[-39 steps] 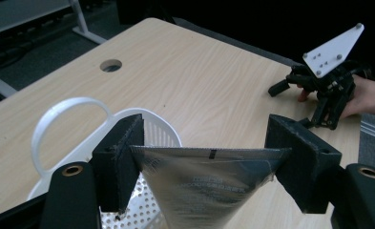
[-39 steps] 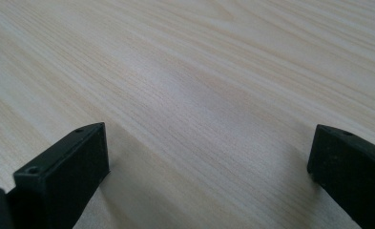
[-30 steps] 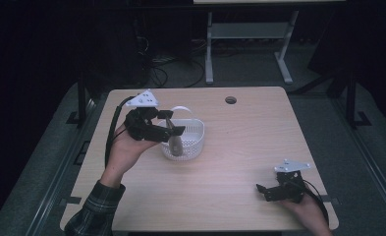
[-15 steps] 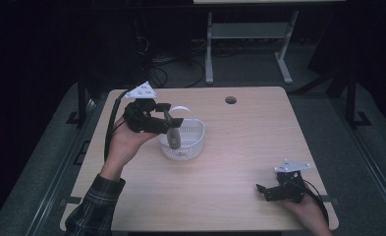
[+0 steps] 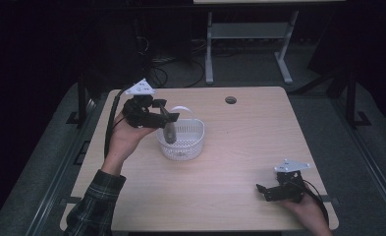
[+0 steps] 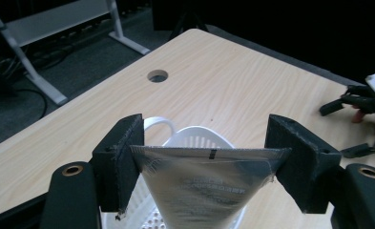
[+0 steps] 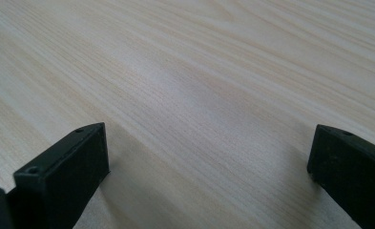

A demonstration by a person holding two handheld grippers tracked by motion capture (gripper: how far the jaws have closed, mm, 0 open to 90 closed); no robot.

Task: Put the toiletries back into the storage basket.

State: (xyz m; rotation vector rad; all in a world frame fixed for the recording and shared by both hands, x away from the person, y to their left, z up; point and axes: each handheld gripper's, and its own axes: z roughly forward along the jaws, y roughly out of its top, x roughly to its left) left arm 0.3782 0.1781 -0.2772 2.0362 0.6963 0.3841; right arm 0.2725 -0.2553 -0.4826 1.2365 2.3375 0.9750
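Observation:
My left gripper [image 5: 170,119] is shut on the top edge of a silvery pouch [image 5: 170,132], which hangs down over the left rim of a white perforated basket [image 5: 186,146]. In the left gripper view the pouch [image 6: 202,188] is stretched flat between both pads of the left gripper [image 6: 209,152], with the basket [image 6: 200,132] and its handle just behind. My right gripper [image 5: 262,190] rests low at the table's near right, open. The right gripper view shows the right gripper [image 7: 209,157] with its jaws wide apart and bare wood between them.
The light wooden table [image 5: 249,142] has a round cable hole [image 5: 230,100] near its far edge. A metal stand [image 5: 249,34] and cables lie on the dark floor beyond. A person's plaid sleeve [image 5: 95,206] comes in at the bottom left.
The left hand has carried the pouch a little toward the far side of the table and slightly left, still over the basket. The right gripper has not moved.

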